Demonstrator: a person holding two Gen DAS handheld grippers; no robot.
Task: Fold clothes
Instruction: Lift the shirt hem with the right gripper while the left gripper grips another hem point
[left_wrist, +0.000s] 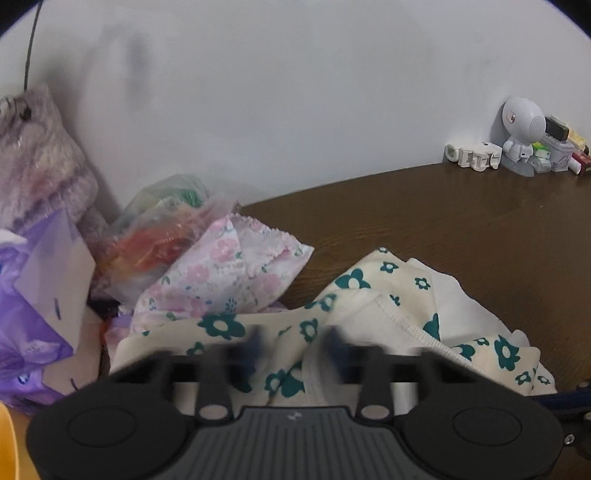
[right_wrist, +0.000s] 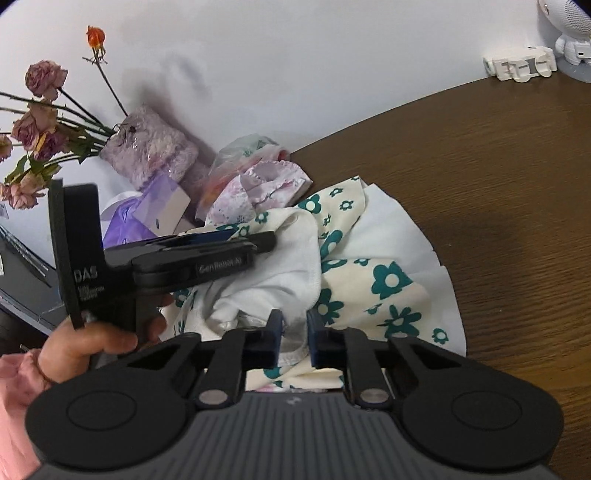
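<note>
Garment: a cream garment (right_wrist: 384, 280) printed with teal flowers lies crumpled on the brown wood-grain counter (right_wrist: 517, 192), its plain white lining turned outward in folds and a stitched hem showing.
Left gripper: the left gripper (left_wrist: 293, 343) sits low over the near edge of the cloth; its blurred dark-blue fingertips (left_wrist: 255, 341) have a ridge of flowered fabric rising between them, and the jaws read as closed on that fold. From the right wrist view the same tool lies across the white lining, held by a person's hand (right_wrist: 92, 343) in a pink sleeve (right_wrist: 14, 406).
Right gripper: the right gripper (right_wrist: 293, 338) pinches a white hem edge of the garment, the jaws drawn nearly together on thin cloth.
Position: the garment spreads from the jaws outward toward the counter's open middle.
Textures: soft knit cotton, matte; the counter is smooth with a slight sheen.
Beside it: a pink floral ruffled cloth (left_wrist: 229, 273) touches the garment's far-left edge; behind it, a crinkled clear plastic bag (left_wrist: 166, 225), a purple bag (left_wrist: 33, 314) and a fuzzy lilac wrap (right_wrist: 147, 151) holding dried roses (right_wrist: 40, 110).
Far corner: a small white robot figurine (left_wrist: 522, 133) and white block letters (left_wrist: 472, 155) against the pale wall.
</note>
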